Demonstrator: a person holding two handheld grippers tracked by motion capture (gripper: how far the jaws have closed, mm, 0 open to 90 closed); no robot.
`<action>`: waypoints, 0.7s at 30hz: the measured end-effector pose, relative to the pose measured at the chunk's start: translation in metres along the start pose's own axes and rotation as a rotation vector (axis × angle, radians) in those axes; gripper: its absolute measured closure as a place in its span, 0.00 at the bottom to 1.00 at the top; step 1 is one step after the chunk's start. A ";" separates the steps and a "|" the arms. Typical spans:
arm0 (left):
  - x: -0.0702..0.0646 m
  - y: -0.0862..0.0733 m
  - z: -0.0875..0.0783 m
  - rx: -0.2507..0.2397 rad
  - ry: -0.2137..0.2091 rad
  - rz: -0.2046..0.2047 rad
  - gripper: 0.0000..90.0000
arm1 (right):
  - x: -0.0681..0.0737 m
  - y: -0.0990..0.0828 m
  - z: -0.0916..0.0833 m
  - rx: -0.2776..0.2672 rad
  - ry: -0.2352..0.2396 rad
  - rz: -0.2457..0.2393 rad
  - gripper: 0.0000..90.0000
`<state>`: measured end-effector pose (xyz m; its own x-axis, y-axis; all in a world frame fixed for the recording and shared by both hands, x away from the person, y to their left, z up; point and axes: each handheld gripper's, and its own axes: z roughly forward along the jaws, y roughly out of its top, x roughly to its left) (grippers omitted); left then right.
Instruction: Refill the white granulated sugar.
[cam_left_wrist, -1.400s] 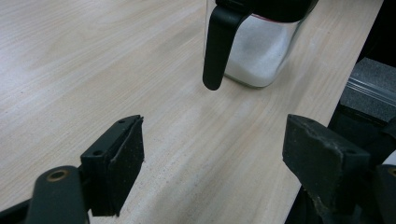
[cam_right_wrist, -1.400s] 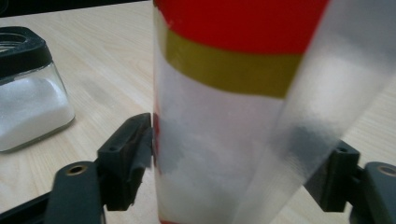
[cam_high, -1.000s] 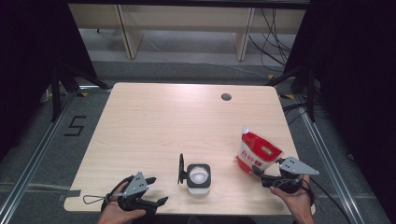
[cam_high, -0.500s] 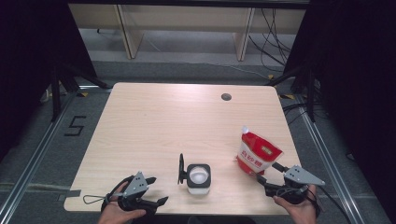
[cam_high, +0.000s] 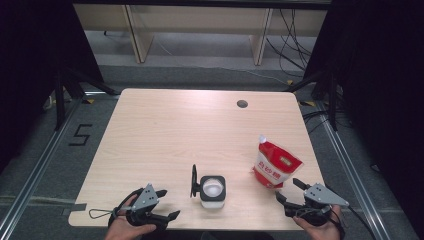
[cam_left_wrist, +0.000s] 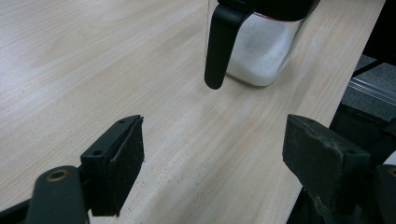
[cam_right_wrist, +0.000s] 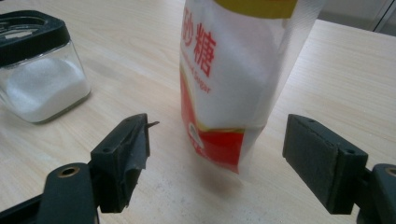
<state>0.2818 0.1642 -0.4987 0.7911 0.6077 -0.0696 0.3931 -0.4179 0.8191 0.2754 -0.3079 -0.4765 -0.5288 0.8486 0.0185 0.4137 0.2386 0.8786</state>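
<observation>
From the high view, the sugar pouch stands upright at 1 o'clock from the glass jar, whose lid hangs open, likely ready for filling. In the left gripper view, the left gripper is spread wide with the jar at 12 o'clock. In the right gripper view, the right gripper gapes empty, lined up on the pouch at 12 o'clock.

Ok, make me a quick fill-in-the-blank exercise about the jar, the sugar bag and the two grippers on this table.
1. The glass jar holds a ____ powder.
2. The sugar pouch stands in front of the ____ gripper.
3. The jar's black lid is flipped ____.
4. The left gripper has its jaws ____, with nothing between them.

Missing words: white; right; open; open
</observation>
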 end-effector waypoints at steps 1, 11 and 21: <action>0.002 0.000 -0.001 0.015 0.005 0.021 0.22 | 0.001 0.000 0.001 -0.004 0.003 -0.004 0.27; 0.000 0.000 0.000 0.002 0.000 0.002 0.22 | 0.005 -0.003 -0.003 0.023 0.010 -0.027 0.26; 0.003 0.002 -0.001 -0.016 0.001 -0.005 0.22 | 0.009 -0.008 -0.003 0.040 0.041 -0.057 0.26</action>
<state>0.2845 0.1653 -0.4966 0.7886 0.6105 -0.0737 0.3898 -0.4037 0.8277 0.2653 -0.3035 -0.4816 -0.5815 0.8134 -0.0109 0.4108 0.3052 0.8591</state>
